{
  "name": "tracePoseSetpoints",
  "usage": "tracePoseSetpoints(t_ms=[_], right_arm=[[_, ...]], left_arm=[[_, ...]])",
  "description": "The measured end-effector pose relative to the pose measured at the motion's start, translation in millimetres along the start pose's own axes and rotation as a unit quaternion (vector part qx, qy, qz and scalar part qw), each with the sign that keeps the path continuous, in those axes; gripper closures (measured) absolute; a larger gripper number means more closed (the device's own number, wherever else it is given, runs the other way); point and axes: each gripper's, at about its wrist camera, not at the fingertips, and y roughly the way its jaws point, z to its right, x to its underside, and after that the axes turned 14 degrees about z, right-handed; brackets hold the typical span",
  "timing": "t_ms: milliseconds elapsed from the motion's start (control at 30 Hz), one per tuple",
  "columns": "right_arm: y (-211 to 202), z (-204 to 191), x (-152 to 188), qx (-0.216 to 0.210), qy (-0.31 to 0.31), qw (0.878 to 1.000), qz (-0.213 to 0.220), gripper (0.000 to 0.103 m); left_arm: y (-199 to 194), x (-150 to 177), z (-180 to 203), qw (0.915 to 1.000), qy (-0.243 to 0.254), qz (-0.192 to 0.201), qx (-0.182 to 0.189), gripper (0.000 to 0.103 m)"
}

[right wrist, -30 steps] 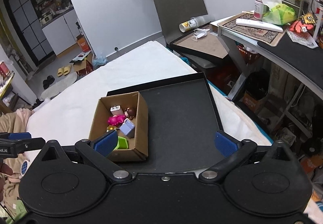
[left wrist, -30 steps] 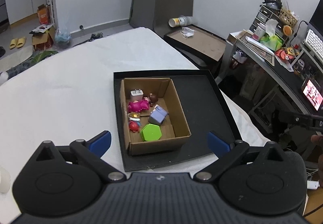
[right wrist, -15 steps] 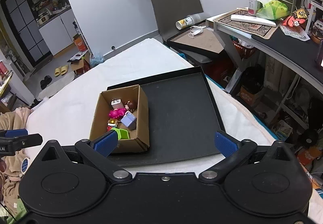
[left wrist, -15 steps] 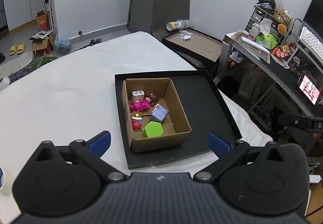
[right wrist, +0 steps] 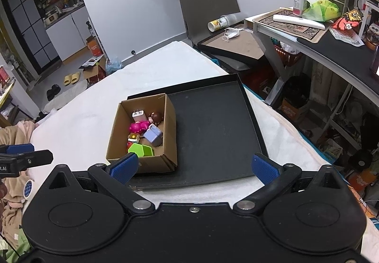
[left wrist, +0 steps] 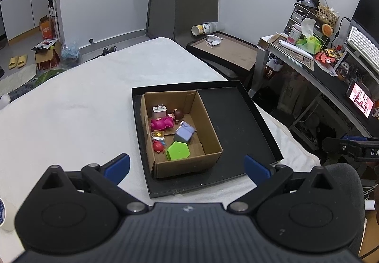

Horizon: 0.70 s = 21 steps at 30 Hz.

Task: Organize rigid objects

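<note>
- A cardboard box [left wrist: 182,139] is seated in the left part of a black tray [left wrist: 236,125].
- A green hexagonal block [left wrist: 178,150], lilac block [left wrist: 183,134], pink figure [left wrist: 161,123] and white charger [left wrist: 159,111] are contained.
- Left claw [left wrist: 187,165] and right claw [right wrist: 194,167] are held open, empty.

On the bed [left wrist: 71,120] lies a tray [left wrist: 236,120]; a cardboard box [left wrist: 208,125] sits in its left half (small toys and a charger [left wrist: 159,111] inside), its right half bare. A table [left wrist: 331,80] stands right.

Both claws—left [left wrist: 187,165], right [right wrist: 193,166]—agape, empty
</note>
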Motion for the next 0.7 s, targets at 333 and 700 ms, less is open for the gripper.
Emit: tracePoseSetpoints(t_ms=[333,700], right_arm=[[-2,1,3,0.010,-0.004,1.000,0.004,0.000],[0,2,6,0.007,-0.003,1.000,0.000,0.000]], left_arm=[[2,1,10,1.0000,0.007,0.001,0.006,0.001],[4,5,11,1.0000,0.003,-0.005,0.003,0.001]])
